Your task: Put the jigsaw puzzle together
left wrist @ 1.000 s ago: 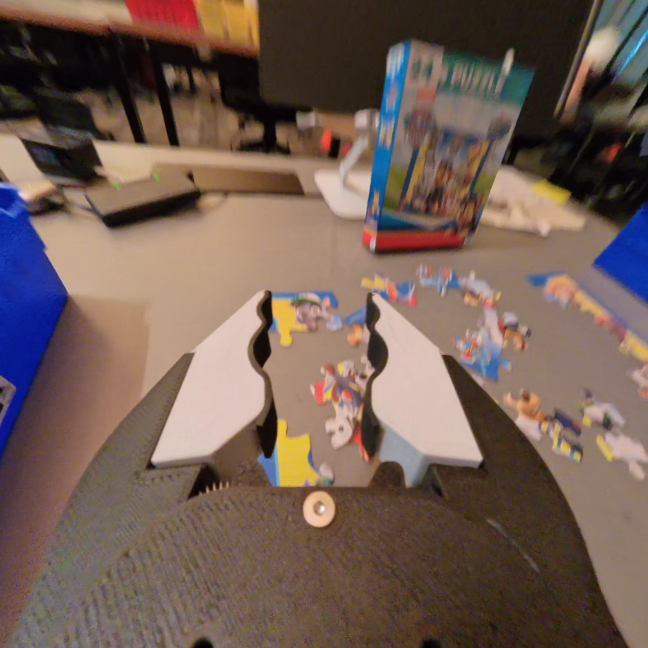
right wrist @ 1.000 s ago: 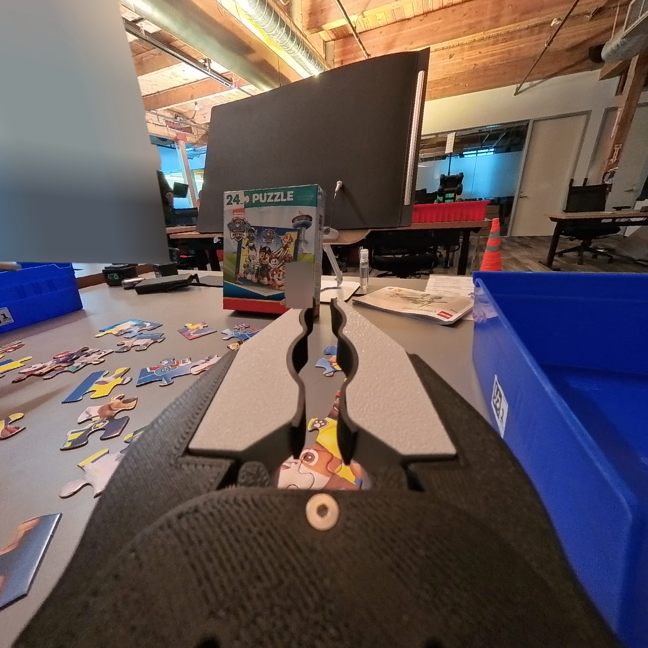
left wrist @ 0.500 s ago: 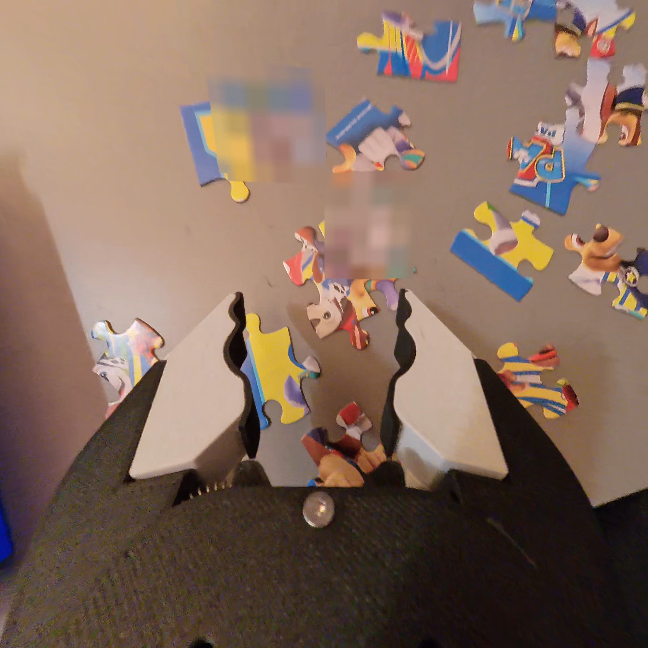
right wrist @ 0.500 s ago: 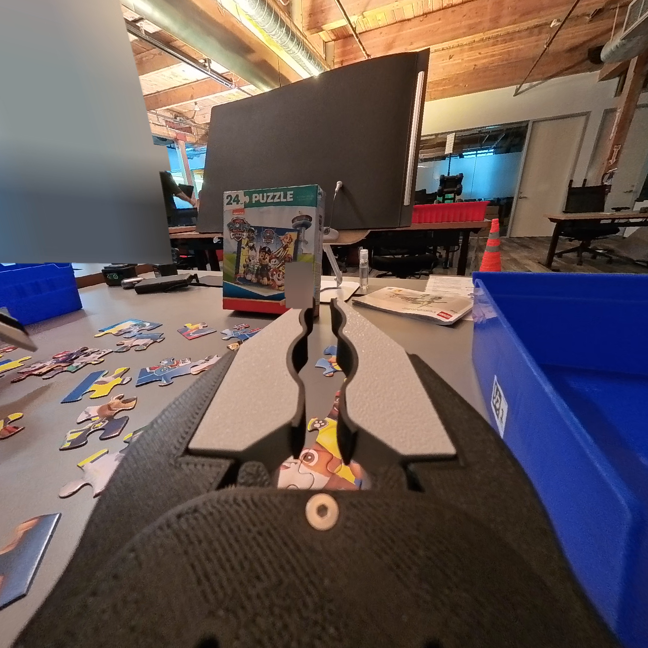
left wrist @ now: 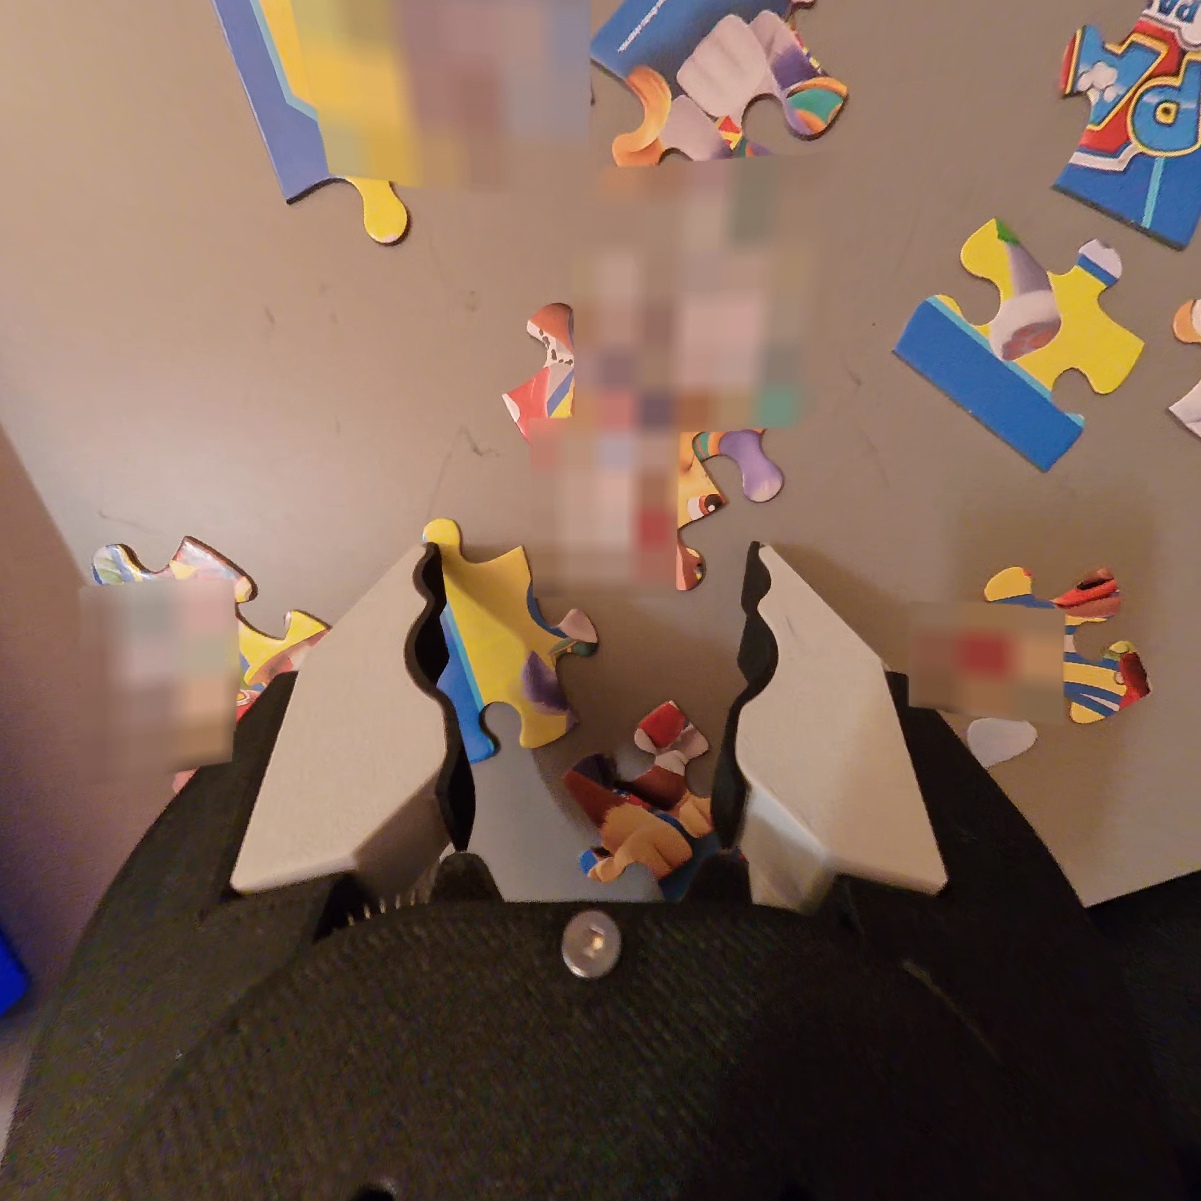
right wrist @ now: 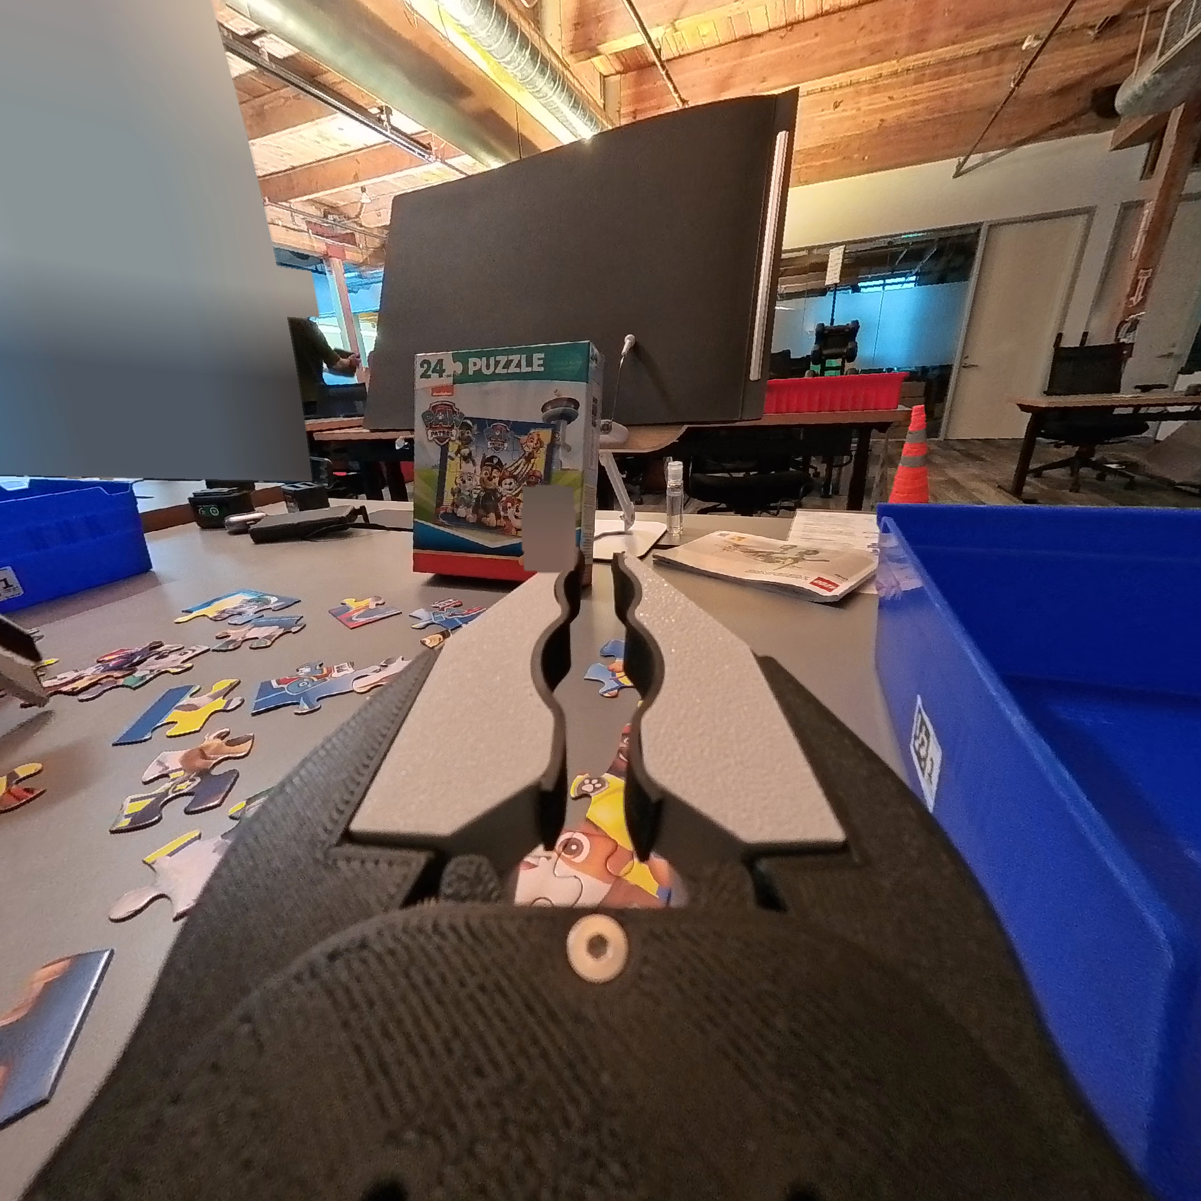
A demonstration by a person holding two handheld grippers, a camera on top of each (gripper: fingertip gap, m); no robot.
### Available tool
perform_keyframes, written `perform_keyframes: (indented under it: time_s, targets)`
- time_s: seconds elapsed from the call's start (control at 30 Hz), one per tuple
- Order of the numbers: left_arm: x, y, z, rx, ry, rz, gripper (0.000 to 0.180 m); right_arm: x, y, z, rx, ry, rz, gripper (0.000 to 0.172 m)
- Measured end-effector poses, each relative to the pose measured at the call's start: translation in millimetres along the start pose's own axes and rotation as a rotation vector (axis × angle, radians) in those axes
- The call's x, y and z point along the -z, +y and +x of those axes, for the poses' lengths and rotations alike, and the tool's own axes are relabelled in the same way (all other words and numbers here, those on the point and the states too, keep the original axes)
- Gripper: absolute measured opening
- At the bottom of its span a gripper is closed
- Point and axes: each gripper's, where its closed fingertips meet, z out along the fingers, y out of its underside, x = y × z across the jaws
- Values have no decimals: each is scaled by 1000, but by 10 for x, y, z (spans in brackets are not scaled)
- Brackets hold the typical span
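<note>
My left gripper (left wrist: 588,549) points straight down at the grey table (left wrist: 260,390), wide open and holding nothing. A yellow and blue puzzle piece (left wrist: 500,643) lies flat on the table between its fingers, close against the left finger (left wrist: 364,682). A brown dog piece (left wrist: 650,806) lies near the right finger's base. Several other pieces lie scattered around. My right gripper (right wrist: 594,562) hovers level over the table with its fingers nearly together, and I see nothing between the tips. Joined pieces with a yellow figure (right wrist: 598,864) lie on the table below it.
A puzzle box (right wrist: 500,455) stands upright mid-table. A big blue bin (right wrist: 1040,715) is close on the right and another blue bin (right wrist: 65,539) is far left. A booklet (right wrist: 760,562), a small clear bottle (right wrist: 674,497) and black devices (right wrist: 299,520) lie at the back. My hands' fingertips stand some 45 cm from each other.
My left gripper tipped from looking across the table to looking straight down, dropped closer to the pieces, and its jaws opened wide. My right gripper has not moved.
</note>
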Motion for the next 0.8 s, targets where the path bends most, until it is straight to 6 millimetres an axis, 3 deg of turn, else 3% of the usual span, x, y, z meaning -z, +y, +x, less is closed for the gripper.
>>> perform_keyframes:
  time_s: [0.13,0.37,0.43,0.6,0.8]
  targets:
    - [9,32,-74,6,-25,-13,91,0,0,2,-2,0,0,7]
    - [135,30,-473,75,-201,14,80,-1,2,0,0,0,-1,7]
    - [147,-21,-429,81,-172,44,77,-2,2,0,1,0,-1,7]
    - [75,-181,-47,20,7,116,84,-4,4,-1,2,0,-2,7]
    - [-68,-284,-21,-39,-12,166,77,-1,1,3,-1,0,1,7]
